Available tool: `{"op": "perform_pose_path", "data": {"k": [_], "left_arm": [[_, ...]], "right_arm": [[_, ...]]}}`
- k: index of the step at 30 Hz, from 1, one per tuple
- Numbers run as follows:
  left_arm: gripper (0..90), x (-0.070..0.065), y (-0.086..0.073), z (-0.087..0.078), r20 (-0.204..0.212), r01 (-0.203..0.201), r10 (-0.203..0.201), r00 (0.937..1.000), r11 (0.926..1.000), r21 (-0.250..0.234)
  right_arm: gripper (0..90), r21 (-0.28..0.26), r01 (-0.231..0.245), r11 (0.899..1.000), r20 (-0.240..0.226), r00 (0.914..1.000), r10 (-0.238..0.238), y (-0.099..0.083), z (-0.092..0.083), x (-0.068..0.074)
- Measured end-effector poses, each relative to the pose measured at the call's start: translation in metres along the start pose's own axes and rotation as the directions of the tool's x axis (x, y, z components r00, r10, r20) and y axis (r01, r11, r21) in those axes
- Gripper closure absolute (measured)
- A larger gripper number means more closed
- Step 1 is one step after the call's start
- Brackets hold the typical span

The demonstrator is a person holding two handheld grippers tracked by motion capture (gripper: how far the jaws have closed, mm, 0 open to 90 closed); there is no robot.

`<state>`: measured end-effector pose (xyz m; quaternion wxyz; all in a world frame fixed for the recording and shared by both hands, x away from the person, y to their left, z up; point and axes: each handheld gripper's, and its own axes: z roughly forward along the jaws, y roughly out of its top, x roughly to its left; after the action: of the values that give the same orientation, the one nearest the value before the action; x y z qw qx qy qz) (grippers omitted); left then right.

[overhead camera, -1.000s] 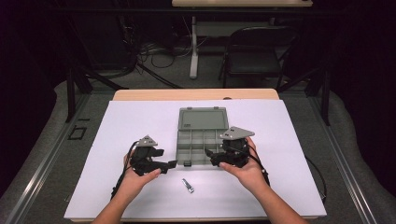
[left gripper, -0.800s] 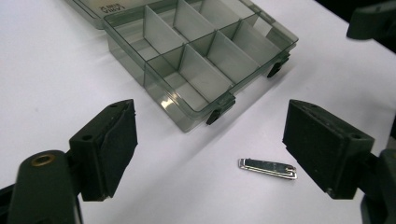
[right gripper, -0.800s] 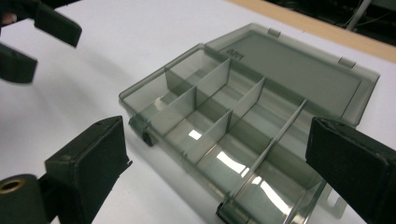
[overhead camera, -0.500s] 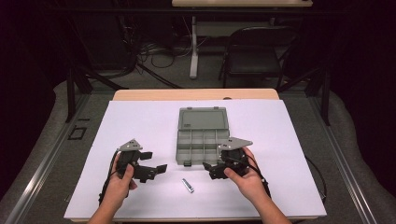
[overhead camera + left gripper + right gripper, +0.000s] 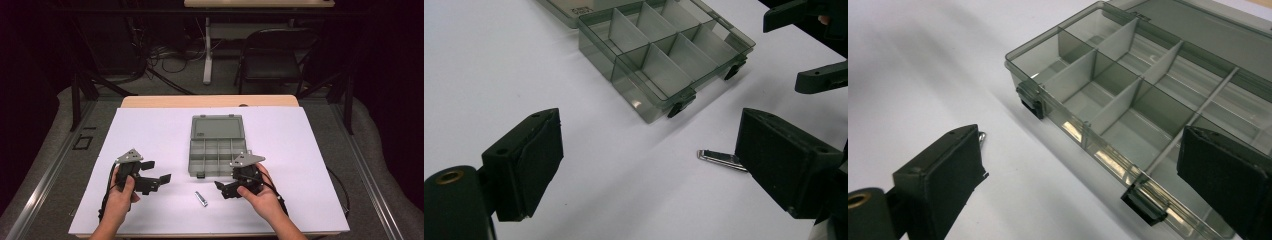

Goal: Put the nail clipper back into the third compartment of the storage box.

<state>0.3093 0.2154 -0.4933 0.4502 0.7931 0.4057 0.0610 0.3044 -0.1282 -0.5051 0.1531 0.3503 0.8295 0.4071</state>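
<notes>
A smoky grey translucent compartment box [image 5: 218, 146] with black latches, a silver metal pin [image 5: 201, 199] and a white table cover [image 5: 150, 130] are seen.

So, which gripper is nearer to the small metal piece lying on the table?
Right. The right gripper sits just to the right of the small metal piece, jaws pointing toward it. The left gripper is farther off to its left, open and apart from it.

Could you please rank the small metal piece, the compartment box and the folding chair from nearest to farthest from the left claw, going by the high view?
From the left claw:
1. Small metal piece, on the white sheet just to its right, between the two claws.
2. Compartment box, farther right and back, lid open, mid-table.
3. Folding chair, on the floor beyond the table's far edge.
</notes>
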Motion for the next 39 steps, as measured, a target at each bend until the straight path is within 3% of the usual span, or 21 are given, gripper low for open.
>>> {"op": "perform_pose_path", "data": {"k": [5, 12, 14, 21, 23, 25, 32, 36, 37, 39], "left_arm": [[11.6, -0.003, 0.001, 0.000, -0.005, -0.007, 0.007, 1.0000, 1.0000, 0.002], [11.7, -0.005, 0.001, -0.004, -0.011, -0.009, 0.009, 0.9999, 1.0000, -0.002], [11.7, -0.006, 0.001, -0.006, -0.008, -0.011, 0.011, 0.9999, 0.9999, -0.006], [11.7, -0.007, 0.002, -0.008, -0.012, -0.010, 0.010, 0.9999, 0.9999, -0.010], [11.7, -0.007, 0.002, -0.008, -0.014, -0.012, 0.012, 0.9998, 0.9999, -0.007], [11.7, -0.008, 0.002, -0.008, -0.014, -0.005, 0.005, 0.9999, 1.0000, -0.006], [11.7, -0.006, 0.001, -0.007, -0.015, 0.000, 0.000, 0.9999, 1.0000, -0.003], [11.7, -0.006, 0.000, -0.007, -0.014, 0.006, -0.006, 0.9999, 1.0000, 0.001], [11.7, -0.006, 0.000, -0.007, -0.014, 0.007, -0.007, 0.9999, 1.0000, 0.004], [11.7, -0.006, 0.000, -0.007, -0.011, 0.004, -0.004, 0.9999, 1.0000, 0.003]], "right_arm": [[4.0, 0.012, 0.001, 1.000, -0.015, 0.9999, -0.001, 0.006, 0.003, 0.006], [5.3, 0.067, -0.016, 0.998, -0.030, 0.9994, 0.018, 0.013, 0.014, 0.019], [8.1, 0.082, 0.005, 0.997, -0.021, 0.9998, -0.003, 0.014, 0.017, 0.024], [28.3, 0.089, 0.051, 0.995, -0.019, 0.9986, -0.050, 0.018, 0.020, 0.032], [39.4, 0.108, 0.050, 0.993, -0.049, 0.9978, -0.045, 0.017, 0.021, 0.035], [45.1, 0.137, 0.060, 0.989, -0.084, 0.9953, -0.048, 0.015, 0.023, 0.038], [50.8, 0.173, 0.137, 0.975, -0.107, 0.9870, -0.120, 0.009, 0.029, 0.051], [52.7, 0.229, 0.124, 0.966, -0.106, 0.9892, -0.102, 0.009, 0.033, 0.057], [56.8, 0.239, 0.126, 0.963, -0.109, 0.9888, -0.102, 0.009, 0.034, 0.057], [59.5, 0.282, 0.111, 0.953, -0.148, 0.9864, -0.071, 0.008, 0.037, 0.060]]}}
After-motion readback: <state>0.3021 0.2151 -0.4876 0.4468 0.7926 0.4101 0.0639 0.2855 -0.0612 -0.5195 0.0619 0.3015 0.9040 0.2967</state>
